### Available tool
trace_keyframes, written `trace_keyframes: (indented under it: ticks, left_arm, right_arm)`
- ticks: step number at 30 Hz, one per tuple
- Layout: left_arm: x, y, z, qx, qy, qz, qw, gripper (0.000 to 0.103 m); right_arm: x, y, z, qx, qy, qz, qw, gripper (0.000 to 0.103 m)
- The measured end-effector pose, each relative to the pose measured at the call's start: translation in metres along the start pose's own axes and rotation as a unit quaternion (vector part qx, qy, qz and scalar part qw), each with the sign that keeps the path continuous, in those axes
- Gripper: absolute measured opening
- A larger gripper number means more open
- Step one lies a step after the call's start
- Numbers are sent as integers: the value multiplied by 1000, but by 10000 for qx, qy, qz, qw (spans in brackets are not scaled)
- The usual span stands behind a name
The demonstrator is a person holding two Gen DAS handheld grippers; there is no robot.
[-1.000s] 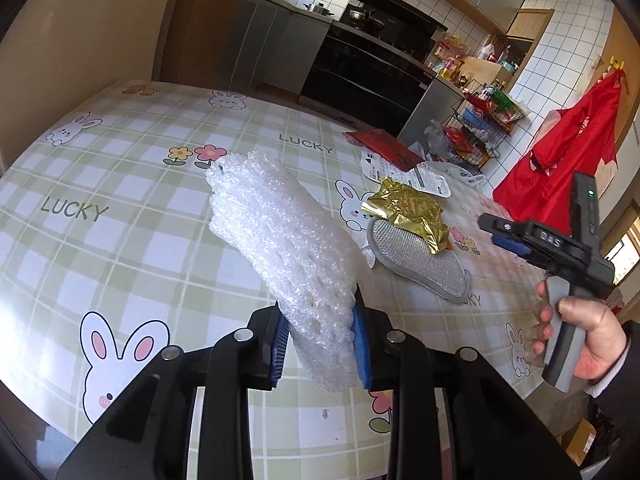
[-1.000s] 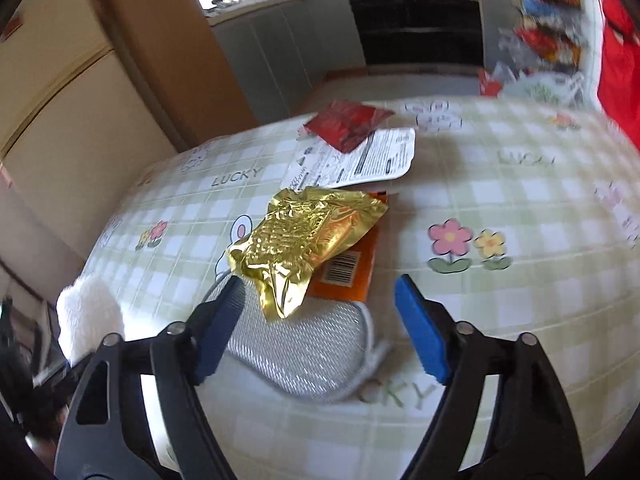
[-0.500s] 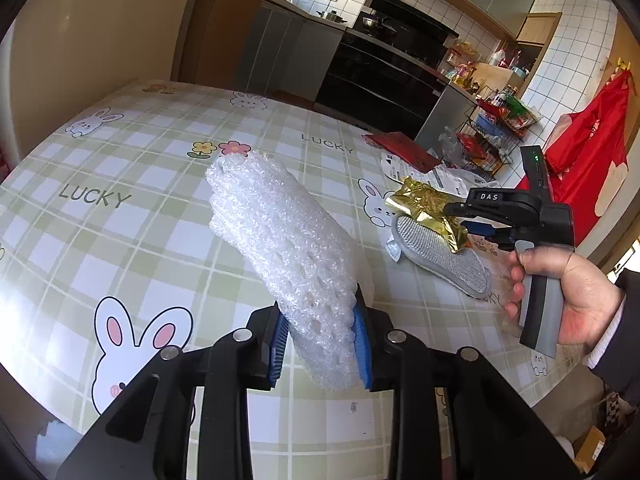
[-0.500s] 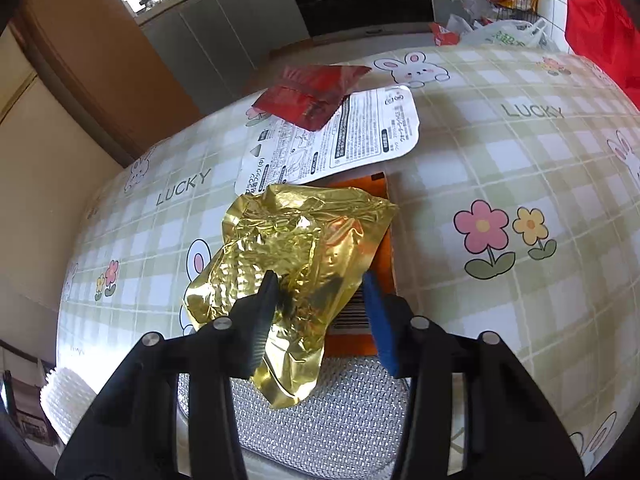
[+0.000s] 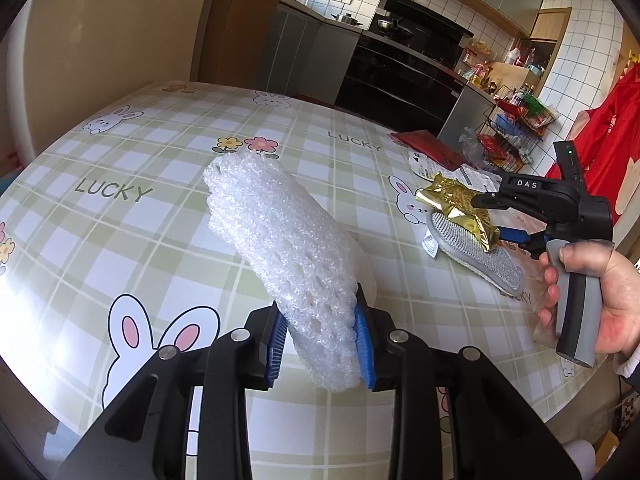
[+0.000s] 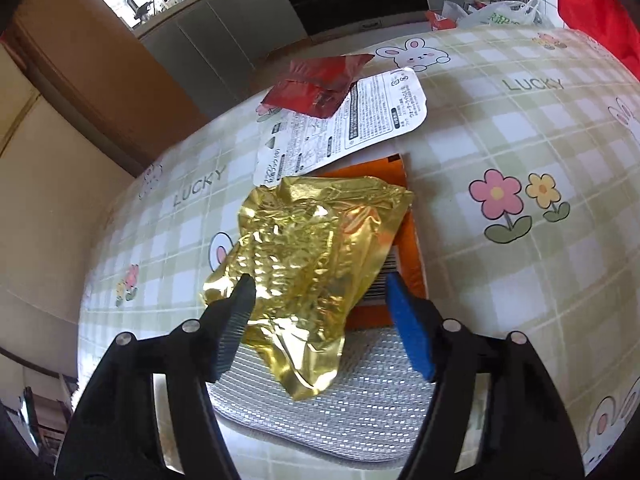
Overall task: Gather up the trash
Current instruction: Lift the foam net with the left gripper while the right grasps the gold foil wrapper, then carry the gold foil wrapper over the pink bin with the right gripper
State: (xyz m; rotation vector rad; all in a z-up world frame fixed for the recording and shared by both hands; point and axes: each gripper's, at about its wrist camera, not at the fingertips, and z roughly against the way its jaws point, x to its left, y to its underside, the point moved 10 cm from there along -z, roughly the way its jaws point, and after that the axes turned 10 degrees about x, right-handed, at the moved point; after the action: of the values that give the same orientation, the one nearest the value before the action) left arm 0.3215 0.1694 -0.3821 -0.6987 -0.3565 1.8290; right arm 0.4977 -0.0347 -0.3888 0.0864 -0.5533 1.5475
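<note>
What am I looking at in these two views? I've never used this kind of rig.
No robot arm here: a person holds a trigger-handled gripper in each hand, each with a camera looking along its fingers. The left view shows the left gripper shut on a roll of white foam wrap, with the right hand visible beside it. The right view shows the right gripper, jaws just reopened around a gold foil wrapper without pressing it. Below lie an orange packet, a silver mesh pad, a white label sheet and a red packet on the checked tablecloth.

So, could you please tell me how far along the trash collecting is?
Done: left gripper holds the white bubble-wrap roll. In hand: right gripper, jaws just reopened, straddles the crumpled gold foil wrapper. Left: orange packet, white printed sheet, red pouch.
</note>
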Motion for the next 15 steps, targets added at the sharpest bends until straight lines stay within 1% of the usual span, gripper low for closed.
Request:
trace_keyframes:
  ticks: [2,4,6,7,8,11,15]
  left_arm:
    - [0,1,-1,10,5,17,10000,30]
    - [1,2,-2,21,11,38,10000,30]
    - [1,4,-4,26,3,24,10000,31]
    - [1,5,-5,35,7,13,10000,31]
    - [0,7,-6,34,8,9,10000,32]
    - [-1,8,-6,-51,25,-40,10000,33]
    - [-3,7,-2,-73,139,-4,9999,33]
  right_arm:
    - [3,0,-2,28,36,41,10000,67]
    - [4,0,-3,48,91,61,9999,48]
    - [2,-1,-2,36,66,-4,10000,38]
    - [0,-1,1,-22,147,0,9999,35]
    - [2,-3,8,-186,203,94,9996,31]
    - [14,-4,26,-564,344,635,9958,28]
    - [23,1,50,-837,273,913,9919,27]
